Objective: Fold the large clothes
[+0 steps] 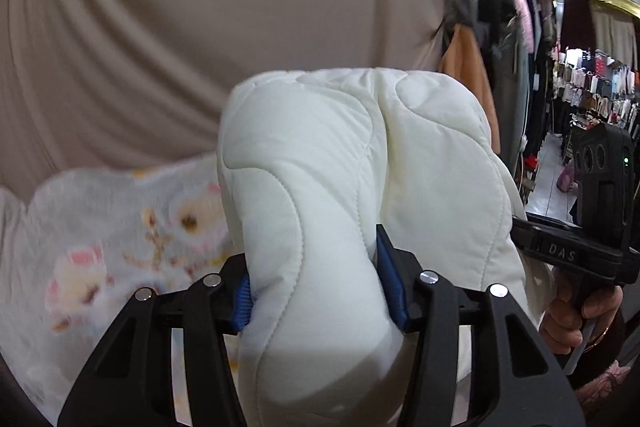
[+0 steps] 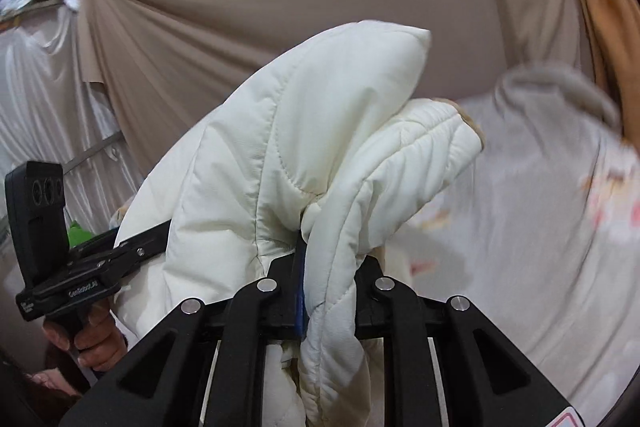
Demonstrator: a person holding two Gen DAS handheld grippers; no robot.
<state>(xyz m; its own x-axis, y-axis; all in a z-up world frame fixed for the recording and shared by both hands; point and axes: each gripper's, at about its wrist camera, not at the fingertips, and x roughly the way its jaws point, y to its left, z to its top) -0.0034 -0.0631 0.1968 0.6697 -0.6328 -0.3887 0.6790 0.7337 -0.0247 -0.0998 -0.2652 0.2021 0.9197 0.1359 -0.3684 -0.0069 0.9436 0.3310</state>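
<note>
A cream-white quilted jacket [image 1: 340,163] is held up in the air between both grippers. My left gripper [image 1: 316,291] is shut on a thick padded fold of it, blue pads pressed into the fabric. My right gripper [image 2: 328,291] is shut on another bunched part of the same jacket [image 2: 304,147], which drapes over its fingers. The right gripper's body [image 1: 600,203] shows at the right of the left wrist view; the left gripper's body [image 2: 48,227] shows at the left of the right wrist view. The fingertips are hidden by fabric.
A white flower-printed sheet [image 1: 100,255] covers the surface below and also shows in the right wrist view [image 2: 540,227]. A beige curtain [image 1: 200,7] hangs behind. An orange garment [image 1: 472,67] hangs beside it. Shop racks of clothes [image 1: 592,83] stand far right.
</note>
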